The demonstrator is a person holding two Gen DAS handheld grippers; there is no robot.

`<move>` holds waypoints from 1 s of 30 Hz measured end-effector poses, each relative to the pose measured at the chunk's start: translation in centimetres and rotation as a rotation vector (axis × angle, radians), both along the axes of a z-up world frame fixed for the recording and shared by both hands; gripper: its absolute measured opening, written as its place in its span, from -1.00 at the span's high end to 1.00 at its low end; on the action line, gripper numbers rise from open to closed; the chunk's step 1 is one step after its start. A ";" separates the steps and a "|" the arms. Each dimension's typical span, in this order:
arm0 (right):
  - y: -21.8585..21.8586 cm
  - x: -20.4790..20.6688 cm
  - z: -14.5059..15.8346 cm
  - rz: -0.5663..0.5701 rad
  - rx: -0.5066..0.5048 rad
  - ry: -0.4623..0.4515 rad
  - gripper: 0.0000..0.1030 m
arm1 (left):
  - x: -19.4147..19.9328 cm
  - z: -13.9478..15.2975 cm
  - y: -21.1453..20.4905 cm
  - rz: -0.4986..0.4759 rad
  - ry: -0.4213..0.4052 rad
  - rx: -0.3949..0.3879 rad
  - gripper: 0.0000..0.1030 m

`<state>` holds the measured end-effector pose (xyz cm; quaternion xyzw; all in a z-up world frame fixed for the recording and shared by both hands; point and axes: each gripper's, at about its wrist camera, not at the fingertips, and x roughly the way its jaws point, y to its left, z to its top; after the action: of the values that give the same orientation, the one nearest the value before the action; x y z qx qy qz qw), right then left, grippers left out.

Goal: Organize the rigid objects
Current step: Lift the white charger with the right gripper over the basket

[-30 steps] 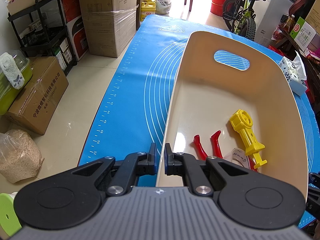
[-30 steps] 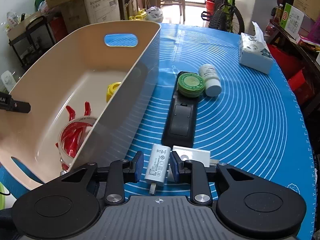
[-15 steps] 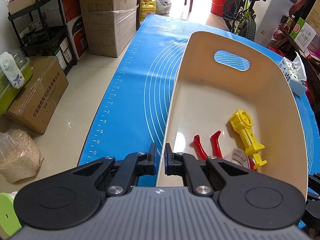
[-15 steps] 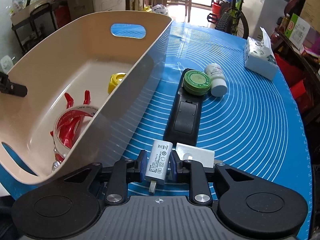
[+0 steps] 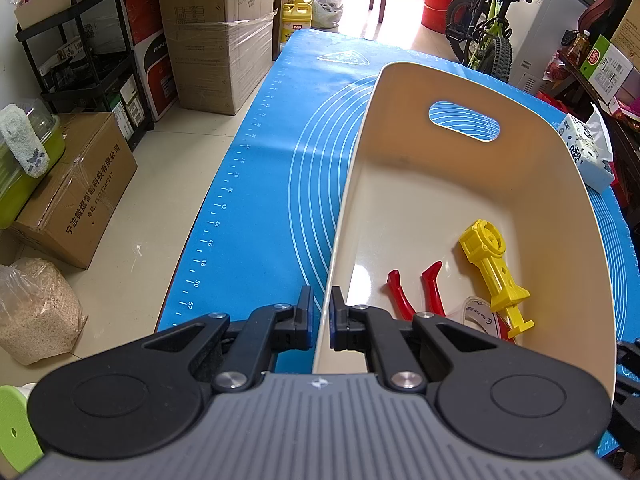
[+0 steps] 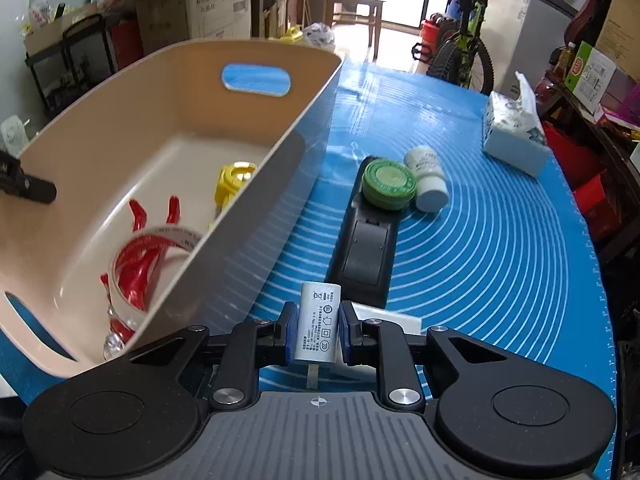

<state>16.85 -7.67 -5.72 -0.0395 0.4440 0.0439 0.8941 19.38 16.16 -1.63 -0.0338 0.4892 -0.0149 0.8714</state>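
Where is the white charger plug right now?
In the right wrist view, the white charger plug is clamped in the right hand-held gripper, just right of the beige basket and near the black remote.

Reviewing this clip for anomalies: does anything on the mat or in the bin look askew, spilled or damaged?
One oddity: the green round tin sits stacked on the far end of the black remote, which lies face down, with the white bottle on its side beside it. Nothing looks spilled or broken.
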 end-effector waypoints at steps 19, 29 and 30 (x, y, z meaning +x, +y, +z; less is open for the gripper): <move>-2.2 0.0 5.5 -0.072 -0.027 -0.173 0.41 | 0.0 0.0 0.0 -0.001 0.000 0.001 0.79; 0.0 1.0 10.4 -0.028 0.014 -0.330 0.41 | 0.0 0.0 0.0 0.000 0.000 -0.001 0.78; 0.4 1.2 10.7 -0.017 0.017 -0.336 0.41 | 0.0 0.0 0.0 0.000 0.001 -0.001 0.78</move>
<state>18.02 -7.22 4.96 -0.0349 0.2880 0.0327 0.9564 19.39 16.15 -1.62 -0.0342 0.4896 -0.0151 0.8711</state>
